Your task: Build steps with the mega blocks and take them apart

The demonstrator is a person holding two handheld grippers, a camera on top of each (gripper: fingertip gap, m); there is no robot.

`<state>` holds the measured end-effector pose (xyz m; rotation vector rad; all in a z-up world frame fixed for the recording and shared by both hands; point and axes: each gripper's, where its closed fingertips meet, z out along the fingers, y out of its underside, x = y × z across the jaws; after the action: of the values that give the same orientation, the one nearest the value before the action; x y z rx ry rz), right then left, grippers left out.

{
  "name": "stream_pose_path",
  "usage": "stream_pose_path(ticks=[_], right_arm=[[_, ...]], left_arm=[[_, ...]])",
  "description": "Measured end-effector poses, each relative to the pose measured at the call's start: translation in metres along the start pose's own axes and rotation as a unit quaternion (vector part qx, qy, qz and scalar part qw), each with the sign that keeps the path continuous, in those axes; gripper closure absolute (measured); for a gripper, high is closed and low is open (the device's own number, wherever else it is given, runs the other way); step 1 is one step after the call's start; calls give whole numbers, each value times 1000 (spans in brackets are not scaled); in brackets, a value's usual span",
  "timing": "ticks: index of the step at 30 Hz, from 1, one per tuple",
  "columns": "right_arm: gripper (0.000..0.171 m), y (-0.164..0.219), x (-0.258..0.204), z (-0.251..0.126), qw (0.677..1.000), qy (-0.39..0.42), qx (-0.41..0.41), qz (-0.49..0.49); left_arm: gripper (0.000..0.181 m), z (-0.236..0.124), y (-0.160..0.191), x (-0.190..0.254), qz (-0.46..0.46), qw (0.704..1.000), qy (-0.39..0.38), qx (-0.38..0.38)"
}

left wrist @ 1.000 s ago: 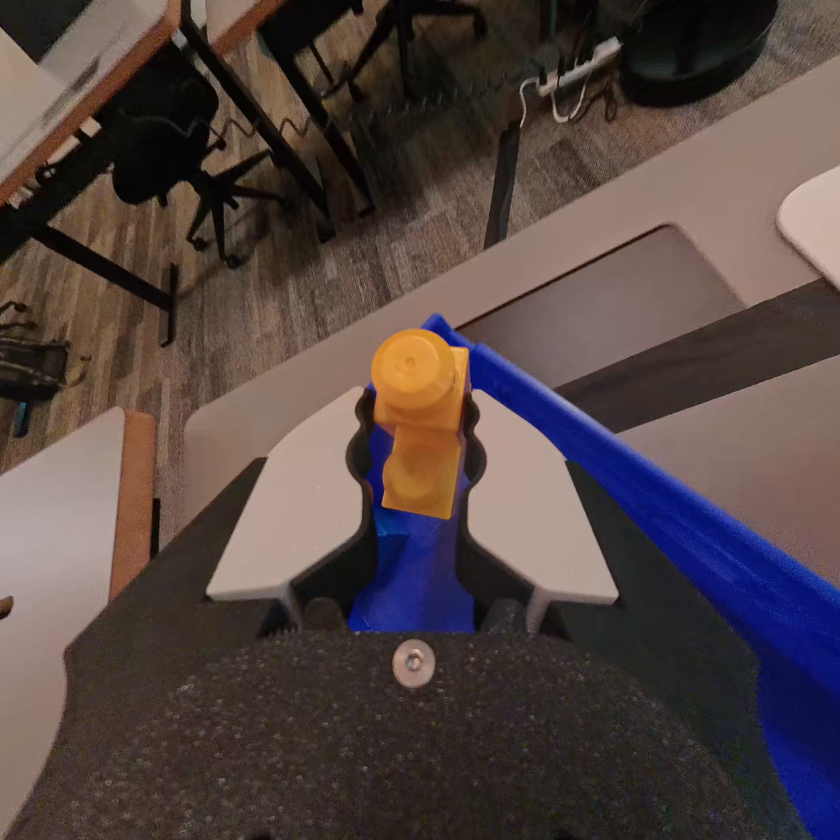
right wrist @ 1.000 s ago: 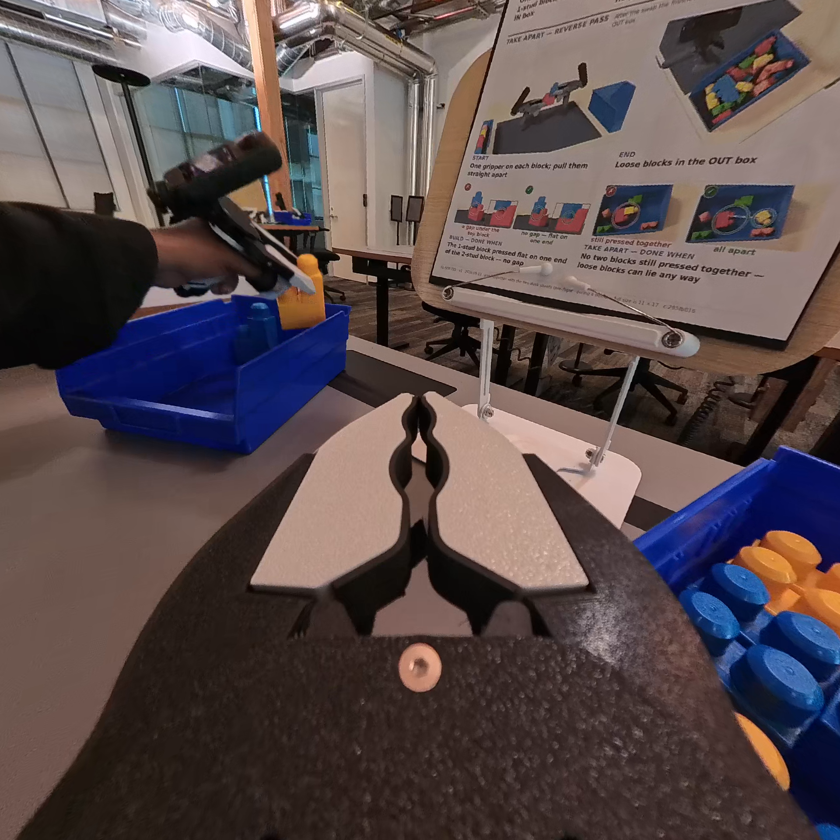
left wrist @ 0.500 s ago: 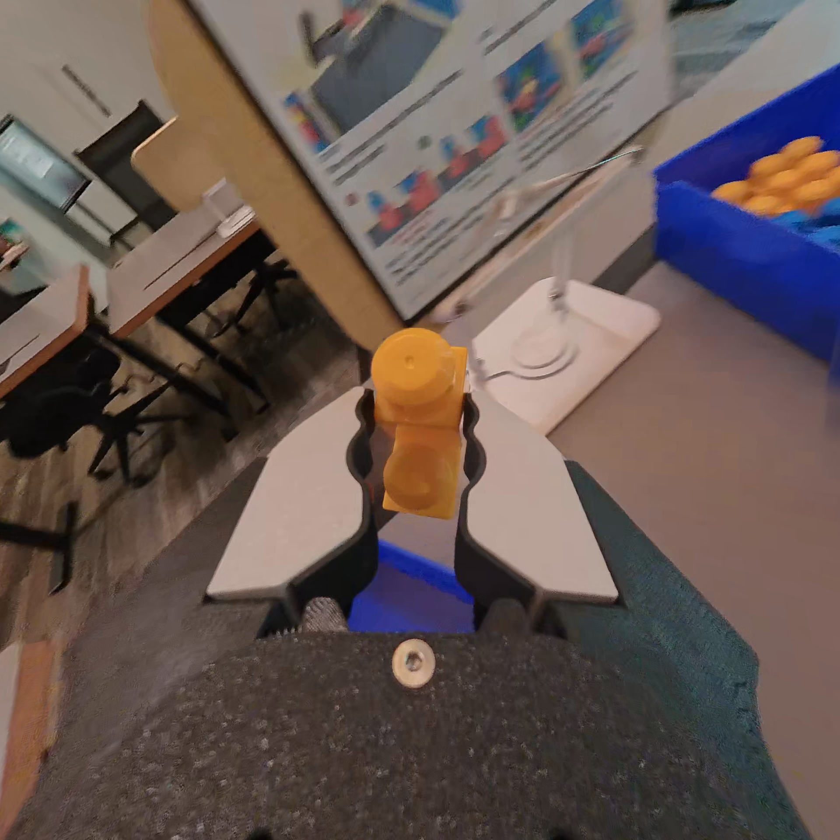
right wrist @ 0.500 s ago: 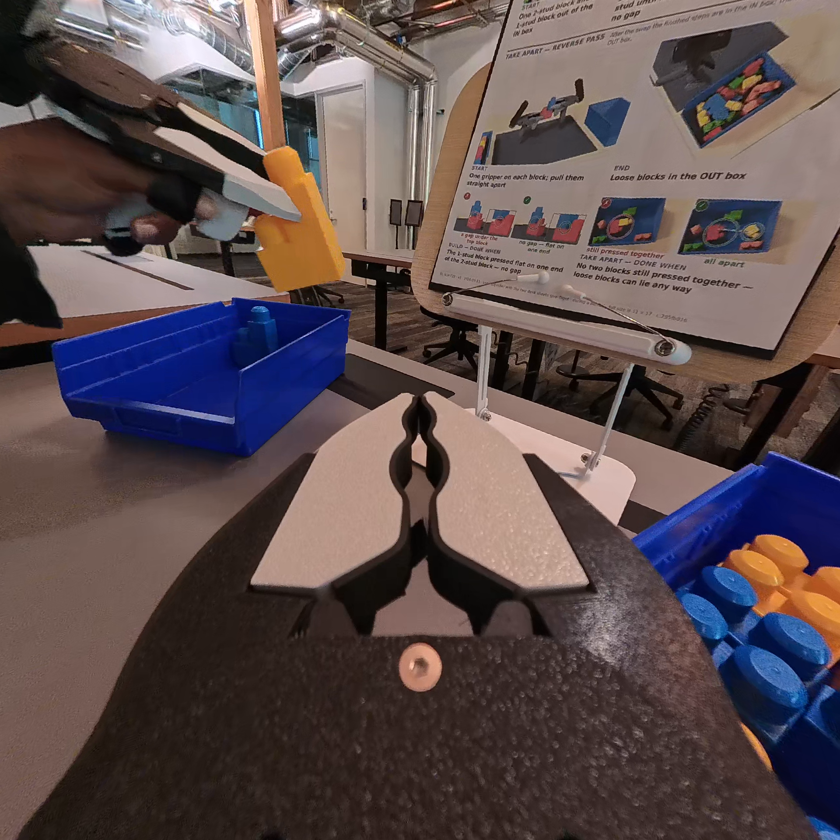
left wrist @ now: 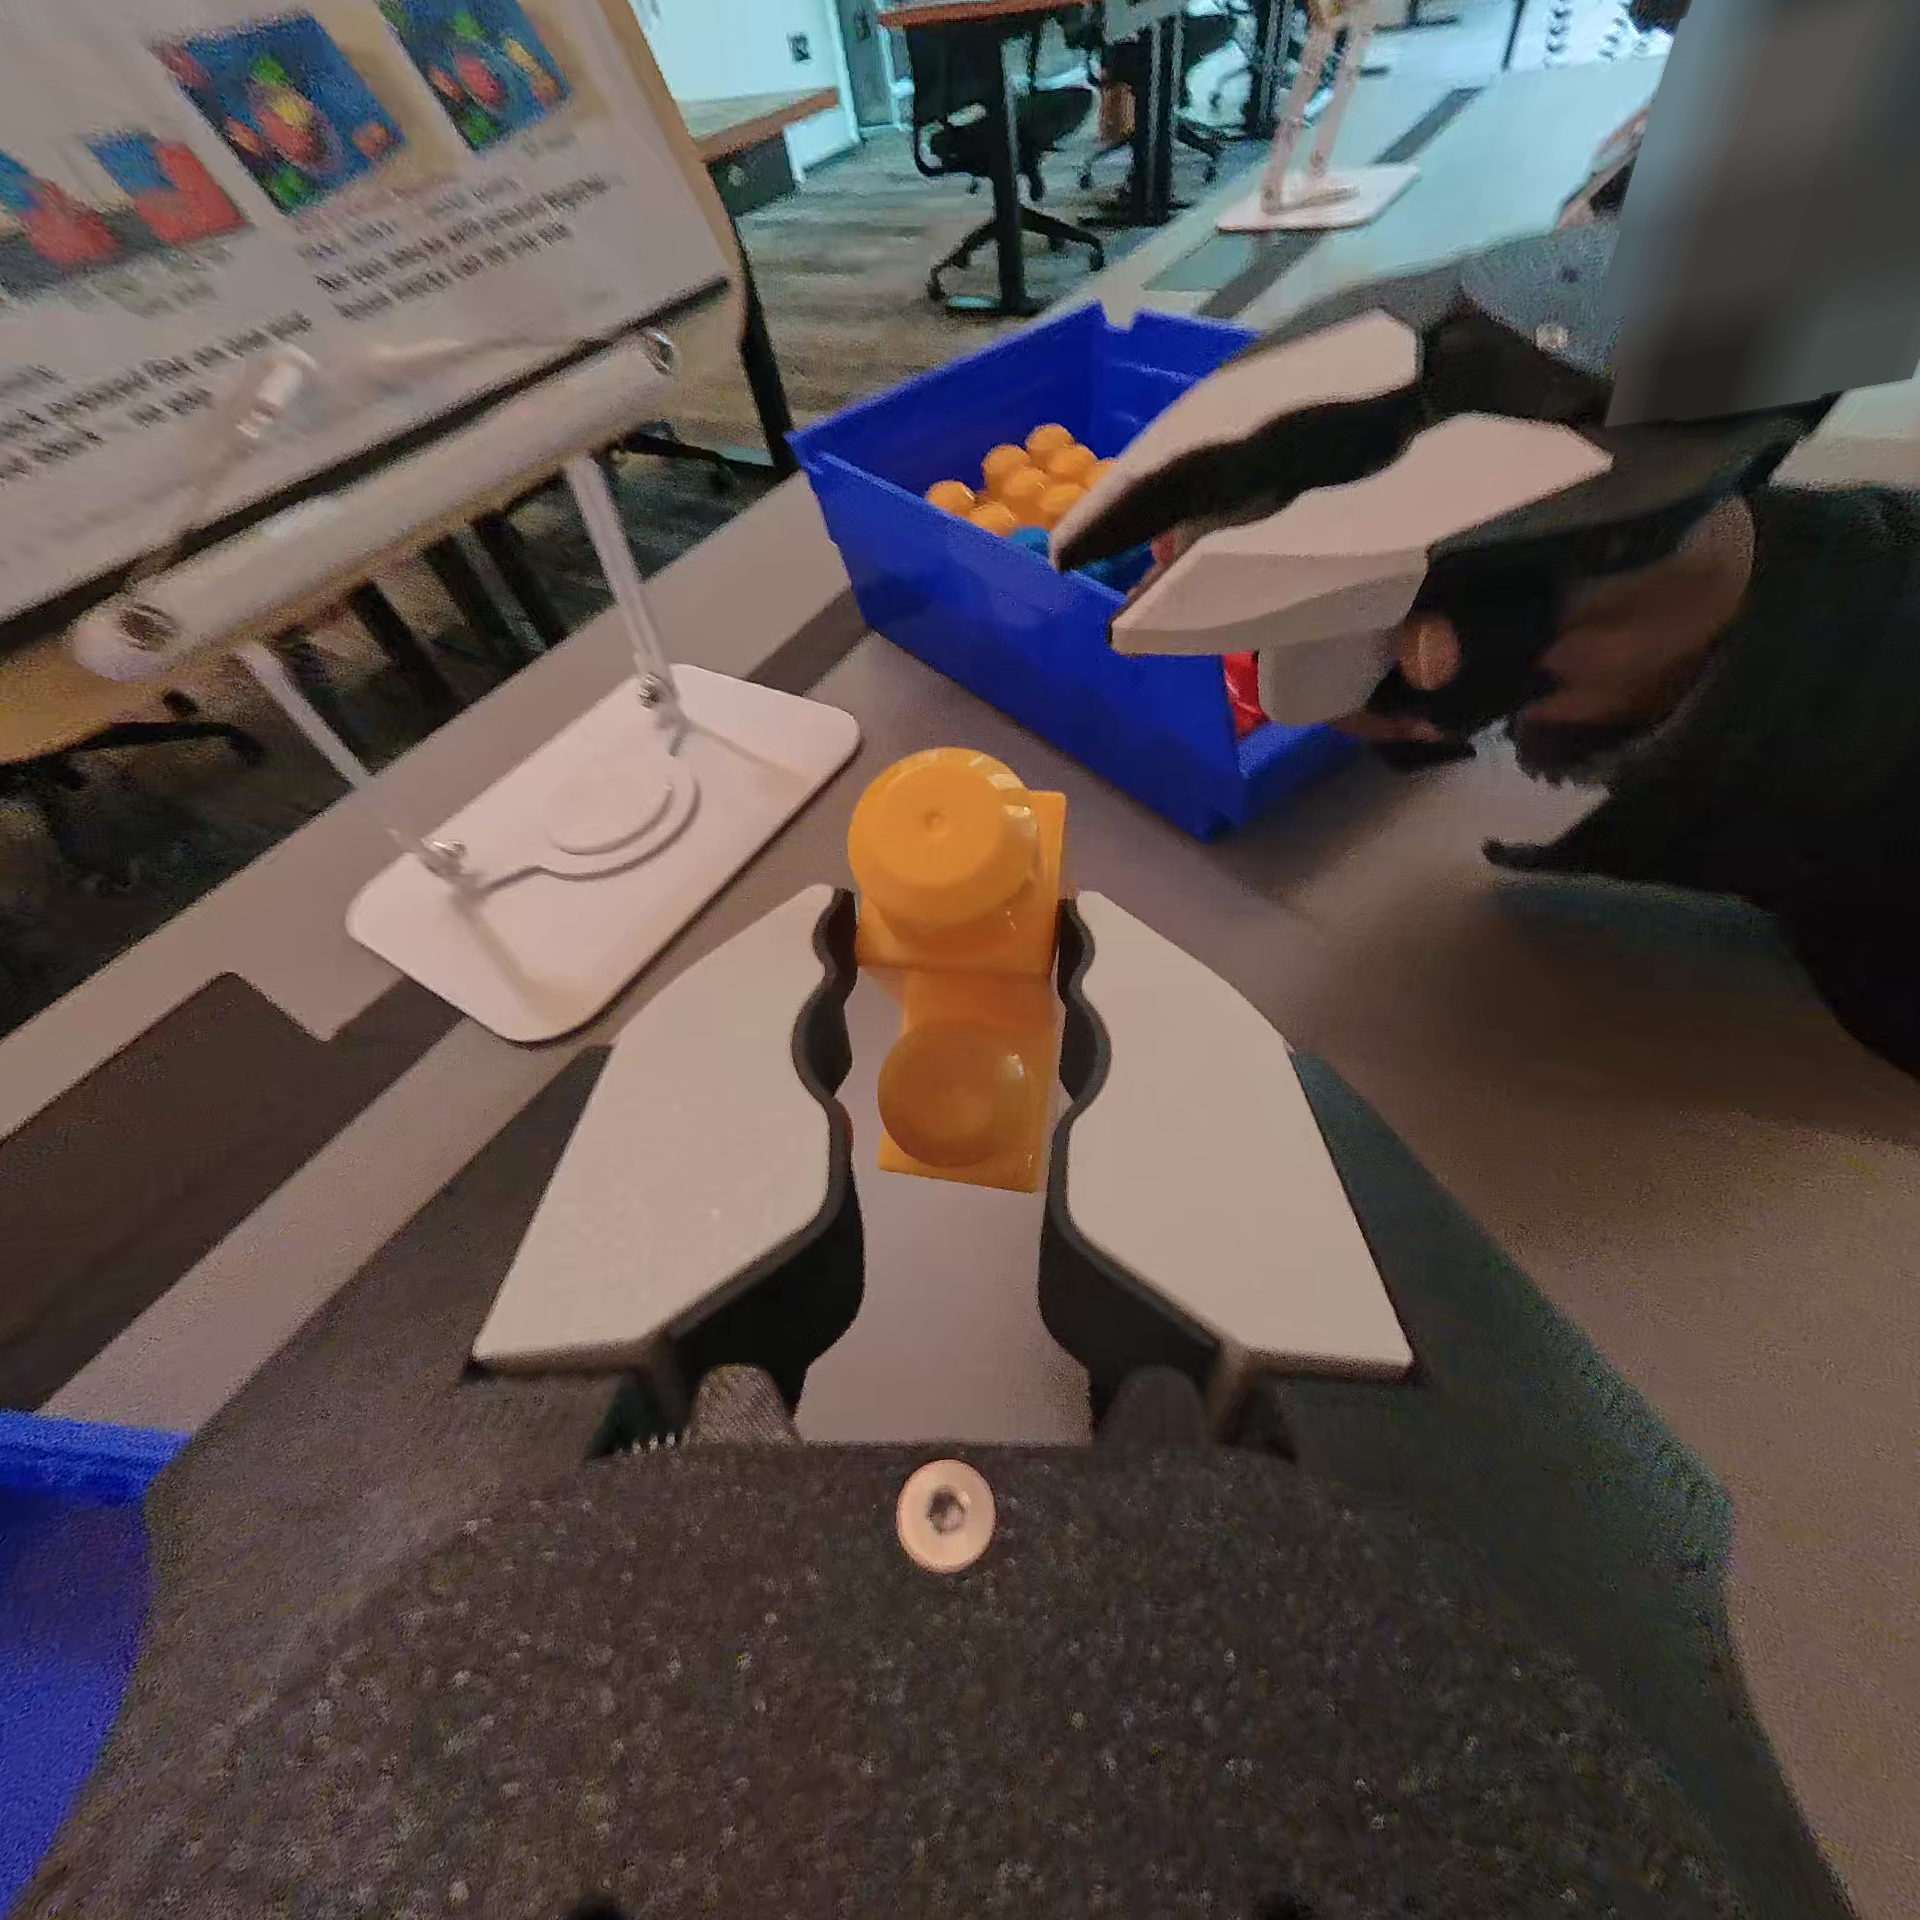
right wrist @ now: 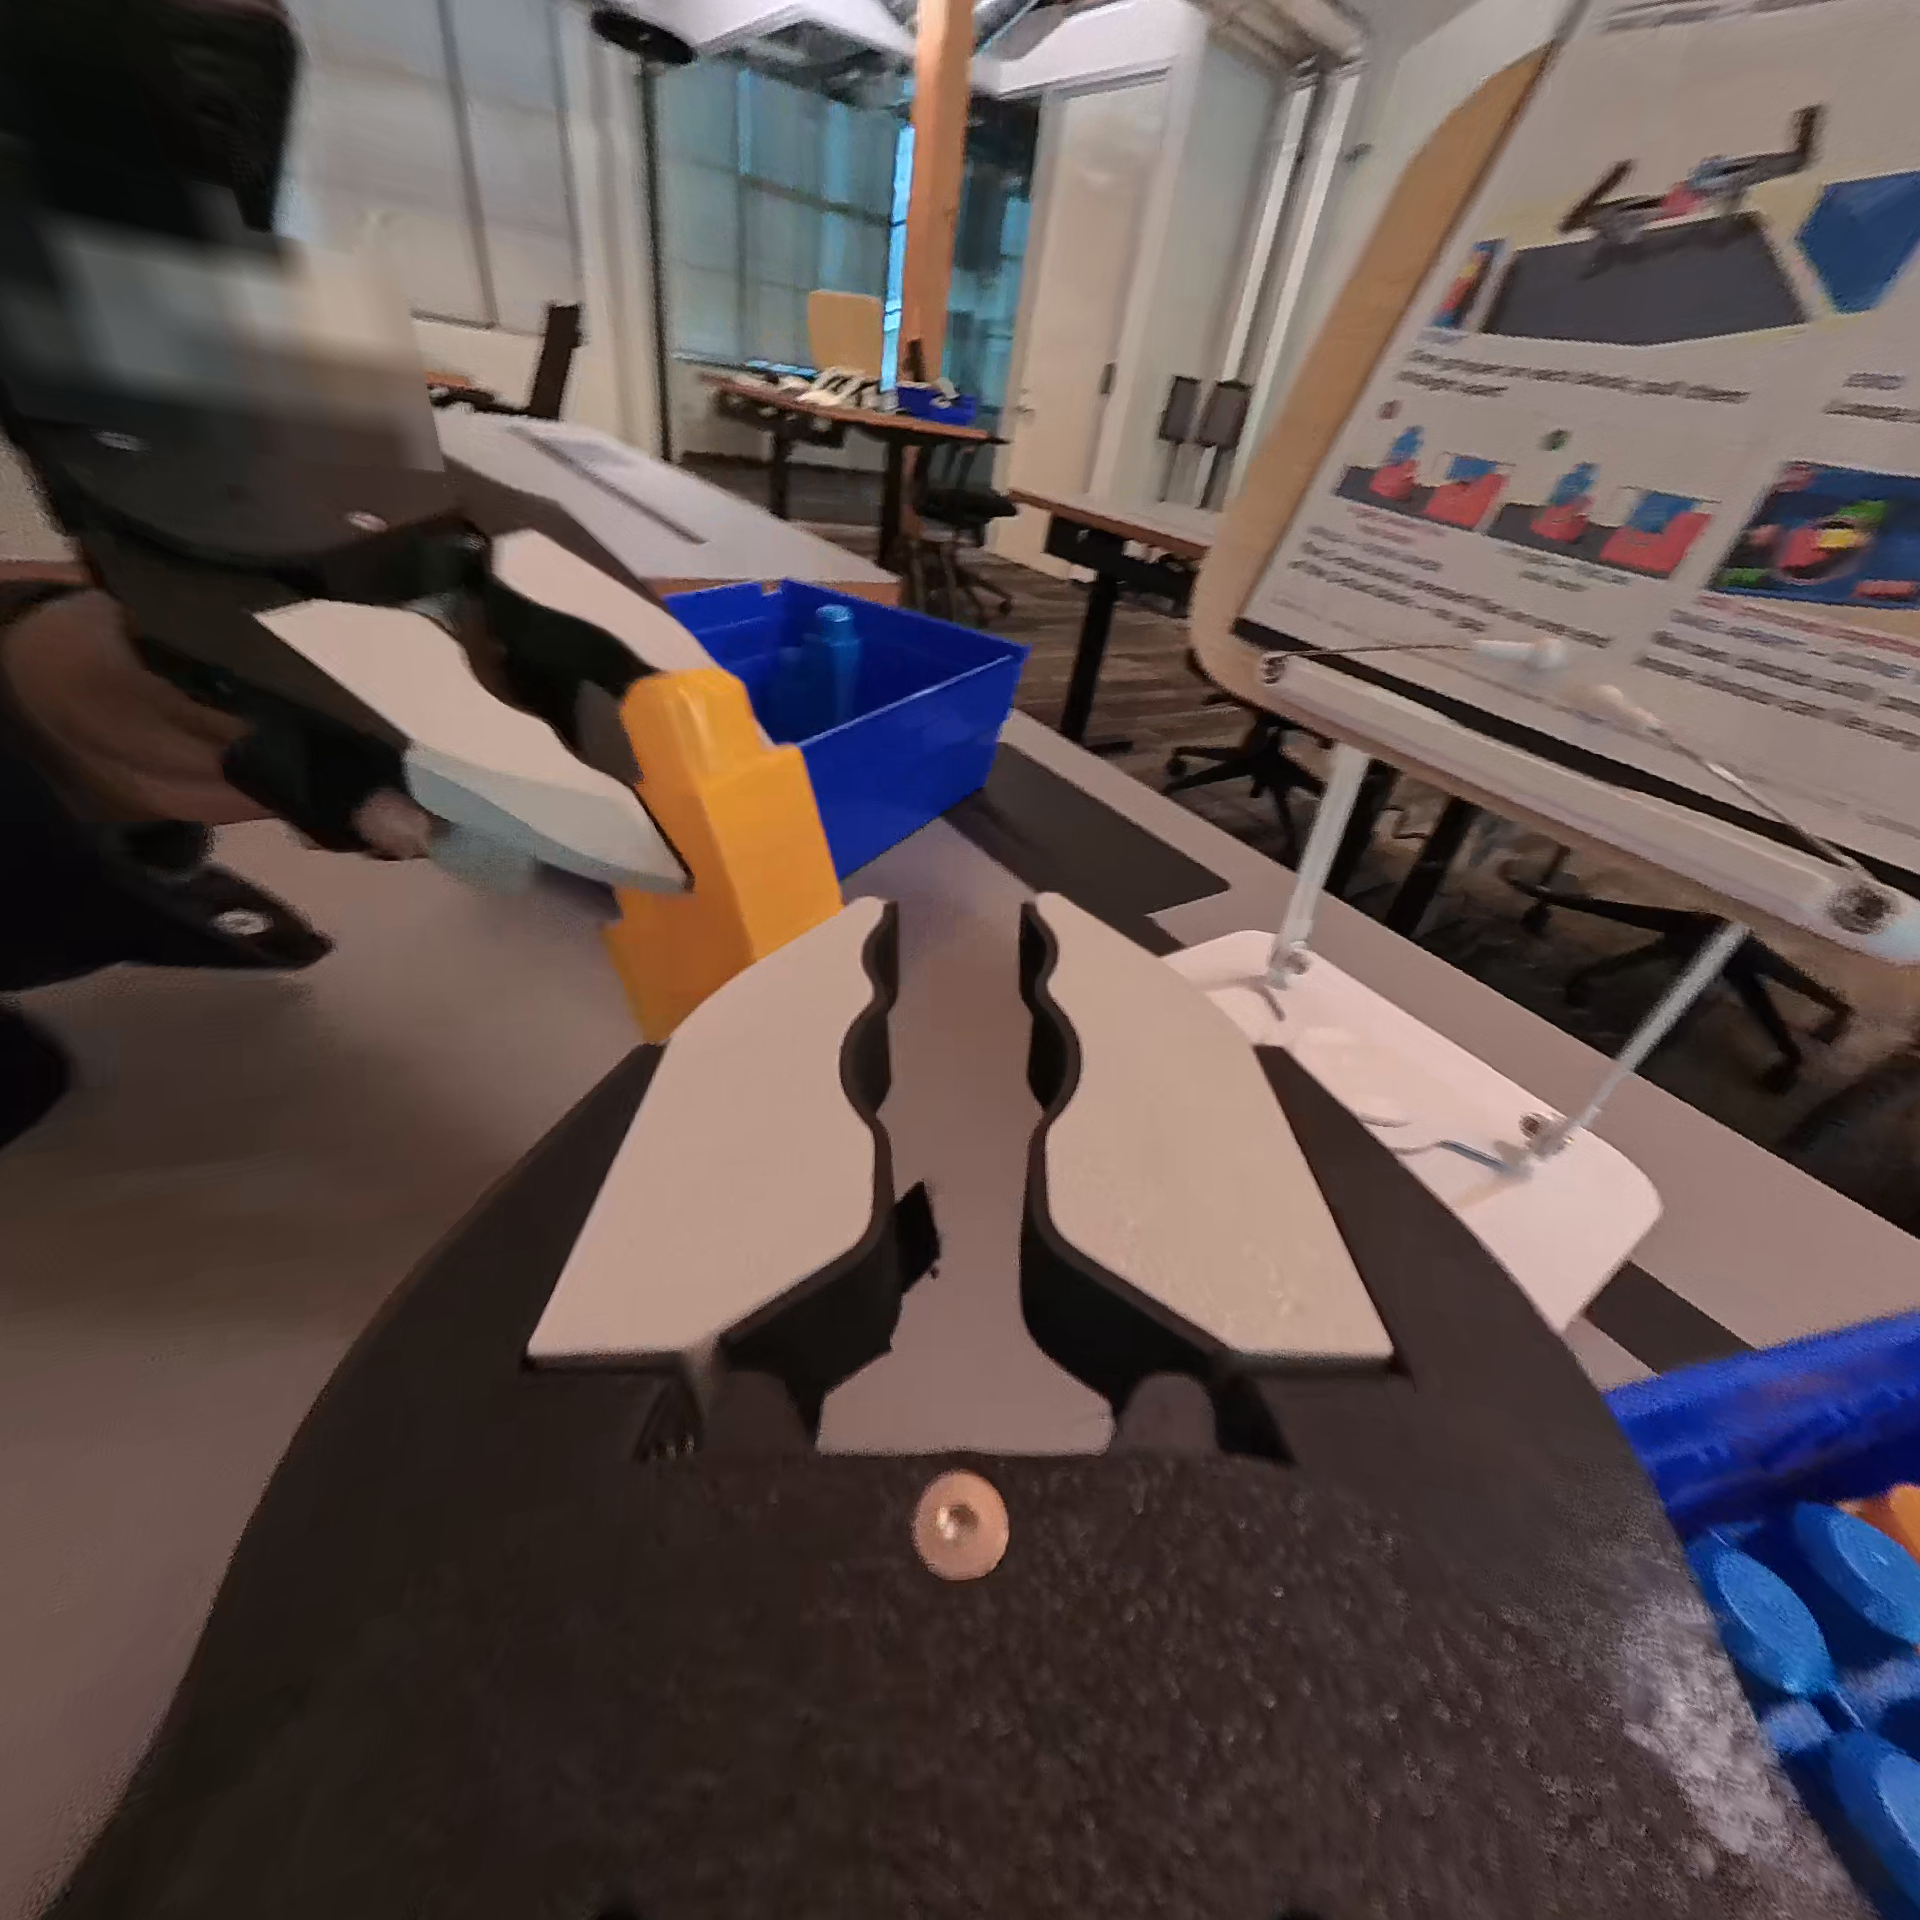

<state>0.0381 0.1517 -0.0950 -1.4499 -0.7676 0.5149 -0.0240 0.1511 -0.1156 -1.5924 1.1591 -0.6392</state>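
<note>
My left gripper (left wrist: 951,920) is shut on an orange step (left wrist: 961,977), a one-stud block pressed on a two-stud block. The right wrist view shows the same step (right wrist: 727,842) in my left gripper (right wrist: 665,758), low over the grey table; I cannot tell whether it touches. My right gripper (right wrist: 956,914) is open and empty, its tips just right of the step. It also shows in the left wrist view (left wrist: 1091,592), raised in front of the right blue bin (left wrist: 1018,634).
The right bin holds orange blocks (left wrist: 1013,483) and blue blocks (right wrist: 1766,1631). The left blue bin (right wrist: 904,727) holds a blue step (right wrist: 831,644). An instruction board (right wrist: 1662,436) on a white-based stand (left wrist: 623,831) is at the table's back. A person's gloved hand (left wrist: 1621,644) holds the right gripper. The grippers' ends are close to 8 centimeters from one another.
My left gripper carried the orange step out of the left bin to the middle of the table and lowered it. My right gripper opened and came close to the step.
</note>
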Motion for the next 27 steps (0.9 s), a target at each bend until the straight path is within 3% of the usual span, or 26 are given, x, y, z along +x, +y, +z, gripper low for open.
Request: stream_pose_path(ticks=[6, 11, 13, 15, 21, 24, 27], right_arm=[[124, 19, -34, 0, 992, -104, -70, -30], [111, 59, -65, 11, 972, -161, -159, -61], [114, 70, -74, 14, 967, -174, -176, -66], [130, 73, -81, 13, 962, -189, -181, -73], [134, 44, -73, 4, 974, -201, -106, -21], [134, 8, -60, -5, 979, -200, -2, 48], [134, -34, -48, -19, 961, -207, 125, 133]], left_arm=[[144, 8, 18, 15, 20, 999, 45, -22], [144, 8, 22, 41, 53, 993, 106, -25], [144, 6, 21, 51, 69, 989, 129, -23], [144, 4, 20, 57, 82, 986, 142, -21], [136, -7, -7, 54, 29, 984, 162, 75], [125, -19, -26, 43, -39, 973, 173, 150], [123, -25, -38, 41, -105, 951, 202, 211]])
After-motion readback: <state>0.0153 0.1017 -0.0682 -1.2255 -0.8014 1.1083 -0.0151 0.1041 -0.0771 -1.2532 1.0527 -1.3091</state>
